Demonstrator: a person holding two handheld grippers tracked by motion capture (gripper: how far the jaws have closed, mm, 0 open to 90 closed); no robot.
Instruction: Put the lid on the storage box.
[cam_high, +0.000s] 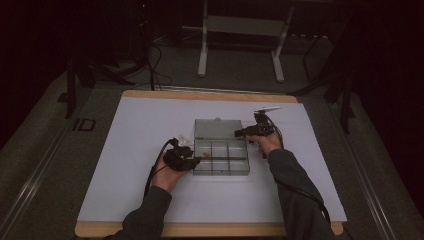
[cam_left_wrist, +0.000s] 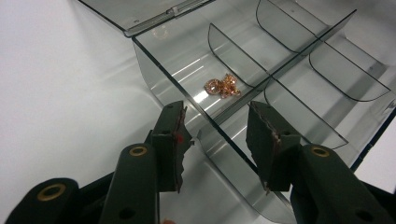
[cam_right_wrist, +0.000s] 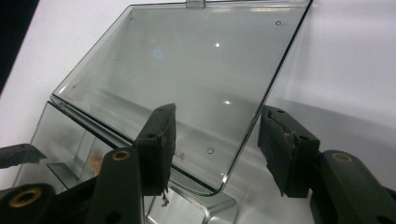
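Note:
A clear grey compartment box (cam_high: 221, 156) lies open mid-table with its lid (cam_high: 215, 129) laid back. In the left gripper view a small gold-pink trinket (cam_left_wrist: 222, 87) rests in a near-corner compartment of the box (cam_left_wrist: 299, 70). My left gripper (cam_left_wrist: 215, 140) is open, its jaws straddling the box's near wall; in the high view the left gripper (cam_high: 186, 159) sits at the box's left side. My right gripper (cam_right_wrist: 215, 147) is open around the lid's (cam_right_wrist: 187, 74) corner edge; the right gripper (cam_high: 246, 132) is at the lid's right side.
The box rests on a white sheet (cam_high: 130, 150) over a wooden table (cam_high: 210, 95). A small pale object (cam_high: 183, 136) lies just left of the lid. A white table frame (cam_high: 240, 30) stands on the floor beyond. Cables trail from both grippers.

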